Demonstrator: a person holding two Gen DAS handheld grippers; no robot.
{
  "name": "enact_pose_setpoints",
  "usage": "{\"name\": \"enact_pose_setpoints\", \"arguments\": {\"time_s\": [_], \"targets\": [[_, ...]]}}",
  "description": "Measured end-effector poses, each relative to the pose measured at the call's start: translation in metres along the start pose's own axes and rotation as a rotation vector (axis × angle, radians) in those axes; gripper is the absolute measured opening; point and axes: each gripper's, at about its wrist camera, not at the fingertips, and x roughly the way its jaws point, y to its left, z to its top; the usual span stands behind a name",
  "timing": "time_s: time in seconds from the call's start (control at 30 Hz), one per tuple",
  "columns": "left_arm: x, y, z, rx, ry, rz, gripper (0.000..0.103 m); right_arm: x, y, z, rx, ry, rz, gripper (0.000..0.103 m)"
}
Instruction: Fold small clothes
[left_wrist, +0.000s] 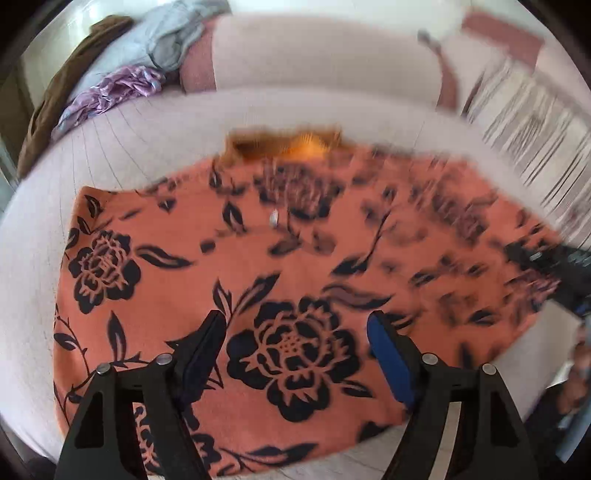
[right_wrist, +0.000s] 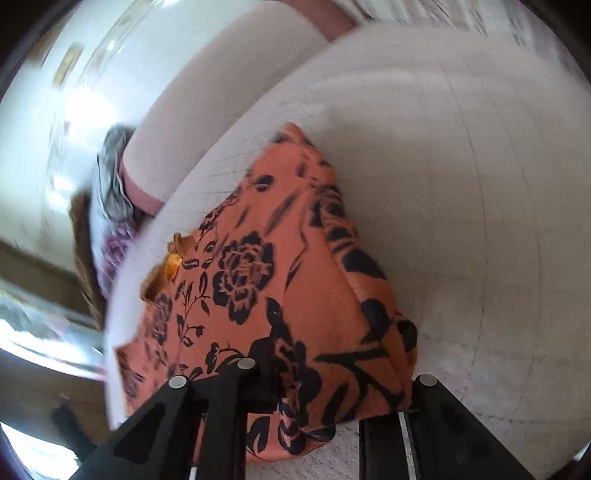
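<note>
An orange garment with black flowers (left_wrist: 280, 266) lies spread on a pale quilted cushion (left_wrist: 155, 129). My left gripper (left_wrist: 297, 332) is open and hovers just above its near part, holding nothing. In the right wrist view the same garment (right_wrist: 258, 280) has its right side lifted and draped over my right gripper (right_wrist: 332, 373). The cloth lies between the jaws, and folds hide the fingertips. The right gripper also shows, blurred, at the right edge of the left wrist view (left_wrist: 546, 258).
A heap of other clothes, purple (left_wrist: 110, 92), grey-blue (left_wrist: 173, 40) and brown (left_wrist: 55, 103), lies at the cushion's far left. A pale backrest (left_wrist: 325, 51) runs behind. A striped cloth (left_wrist: 524, 122) lies at the far right. The cushion's front edge is close below the garment.
</note>
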Motion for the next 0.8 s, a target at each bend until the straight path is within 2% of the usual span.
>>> {"name": "enact_pose_setpoints", "arguments": {"time_s": [0.07,0.17,0.27,0.33,0.37,0.4,0.47,0.5,0.53,0.6,0.67,0.73,0.8], "targets": [[-0.018,0.015,-0.003,-0.039,-0.063,-0.027,0.079,-0.017,0.031,0.003,-0.102,-0.044,-0.036,0.015],[-0.041,0.066,-0.015,-0.174,-0.132,-0.028,0.079,-0.048,0.105,-0.005,-0.313,-0.153,-0.063,0.015],[-0.062,0.125,-0.032,-0.313,-0.216,0.037,0.079,-0.061,0.195,-0.045,-0.569,-0.229,-0.047,0.015],[-0.073,0.164,-0.044,-0.395,-0.262,0.089,0.079,-0.049,0.238,-0.081,-0.706,-0.216,-0.026,0.015],[-0.075,0.183,-0.051,-0.435,-0.277,0.101,0.079,-0.04,0.248,-0.097,-0.749,-0.189,-0.015,0.014],[-0.074,0.198,-0.053,-0.464,-0.282,0.108,0.079,-0.017,0.259,-0.118,-0.796,-0.124,-0.007,0.014],[-0.069,0.225,-0.064,-0.524,-0.286,0.112,0.079,0.035,0.266,-0.148,-0.859,0.019,-0.045,0.015],[-0.067,0.233,-0.068,-0.544,-0.284,0.104,0.079,0.074,0.259,-0.161,-0.859,0.148,-0.081,0.015],[-0.064,0.243,-0.072,-0.597,-0.274,0.072,0.079,0.089,0.255,-0.167,-0.849,0.189,-0.091,0.015],[-0.064,0.249,-0.075,-0.631,-0.307,0.003,0.079,0.072,0.266,-0.163,-0.848,0.143,-0.075,0.014],[-0.06,0.245,-0.071,-0.617,-0.315,0.008,0.079,0.047,0.28,-0.149,-0.826,0.101,-0.028,0.014],[-0.059,0.241,-0.07,-0.593,-0.32,-0.01,0.079,0.012,0.304,-0.137,-0.849,-0.004,0.0,0.014],[-0.064,0.244,-0.071,-0.598,-0.342,-0.012,0.079,-0.003,0.323,-0.138,-0.864,-0.035,0.048,0.014]]}}
